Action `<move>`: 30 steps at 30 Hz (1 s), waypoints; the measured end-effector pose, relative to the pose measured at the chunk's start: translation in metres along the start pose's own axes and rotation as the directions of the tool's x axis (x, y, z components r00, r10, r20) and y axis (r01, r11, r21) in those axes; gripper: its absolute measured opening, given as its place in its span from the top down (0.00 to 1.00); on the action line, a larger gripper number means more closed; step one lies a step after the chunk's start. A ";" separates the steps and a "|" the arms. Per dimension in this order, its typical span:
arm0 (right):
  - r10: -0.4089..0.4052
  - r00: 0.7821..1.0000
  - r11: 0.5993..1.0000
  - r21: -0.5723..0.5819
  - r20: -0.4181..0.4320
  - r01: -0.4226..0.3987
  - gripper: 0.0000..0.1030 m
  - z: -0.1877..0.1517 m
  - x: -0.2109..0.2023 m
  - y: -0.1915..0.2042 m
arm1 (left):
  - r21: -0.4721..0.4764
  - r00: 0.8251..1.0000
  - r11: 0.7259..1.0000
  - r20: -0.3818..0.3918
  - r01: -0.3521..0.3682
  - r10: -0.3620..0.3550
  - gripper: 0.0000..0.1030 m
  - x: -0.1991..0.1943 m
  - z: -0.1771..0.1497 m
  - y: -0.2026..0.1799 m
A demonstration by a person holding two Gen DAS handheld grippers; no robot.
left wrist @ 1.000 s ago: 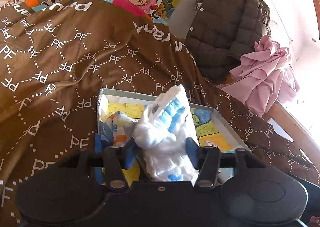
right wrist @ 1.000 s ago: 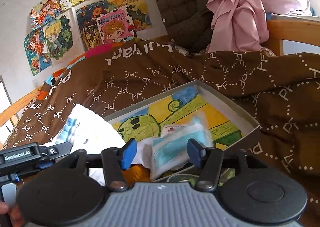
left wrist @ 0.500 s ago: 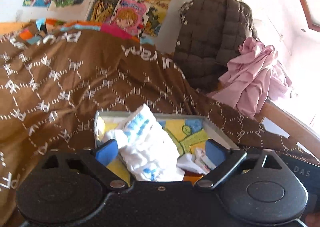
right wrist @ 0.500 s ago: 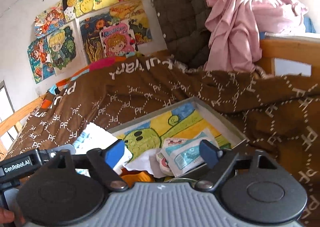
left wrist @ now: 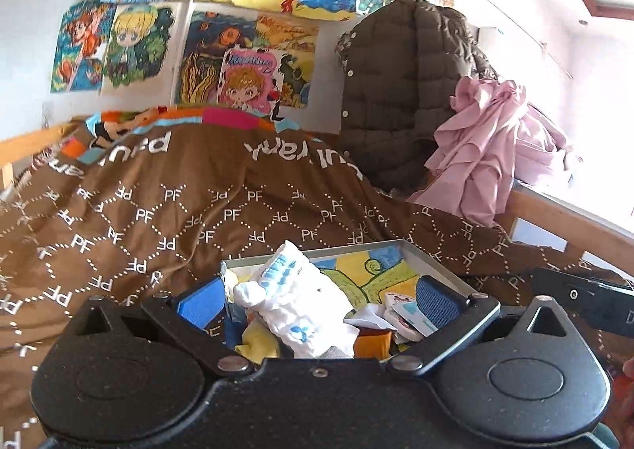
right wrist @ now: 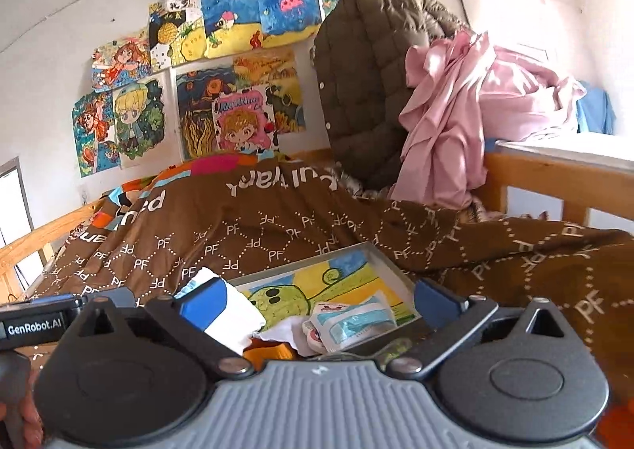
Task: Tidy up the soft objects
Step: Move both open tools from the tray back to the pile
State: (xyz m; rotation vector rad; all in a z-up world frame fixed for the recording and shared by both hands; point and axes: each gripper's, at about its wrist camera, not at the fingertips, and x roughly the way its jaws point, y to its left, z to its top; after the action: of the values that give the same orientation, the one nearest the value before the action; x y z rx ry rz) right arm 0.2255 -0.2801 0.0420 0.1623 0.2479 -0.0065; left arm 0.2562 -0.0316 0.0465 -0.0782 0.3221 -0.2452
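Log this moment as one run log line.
left gripper: open | right gripper: open | white-and-blue cloth bundle, pale-blue packet: in shallow painted tray

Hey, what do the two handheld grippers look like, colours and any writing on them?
Left gripper: black textured body, round caps, blue ribbed pads; a white GenRobot.AI label shows on it in the right wrist view. Right gripper: black arms, grey ribbed housing, blue pads.

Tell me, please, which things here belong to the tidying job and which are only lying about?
Job: white and blue cloth, sealed packets and orange item, all in the shallow box; left gripper and right gripper, both open.

Lying about: brown blanket, quilted jacket, pink garment, wall drawings.
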 end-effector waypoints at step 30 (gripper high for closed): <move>-0.041 0.959 0.972 0.211 -0.280 0.103 0.00 -0.084 -0.137 -0.014 | -0.050 0.953 0.998 -0.304 -0.040 0.023 0.01 -0.107 -0.100 -0.013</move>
State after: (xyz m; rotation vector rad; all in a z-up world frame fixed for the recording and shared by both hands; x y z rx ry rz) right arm 0.0722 -0.2825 -0.0076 0.3796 0.5306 -0.0853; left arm 0.1229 -0.0208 -0.0139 -0.0900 0.6359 -0.2166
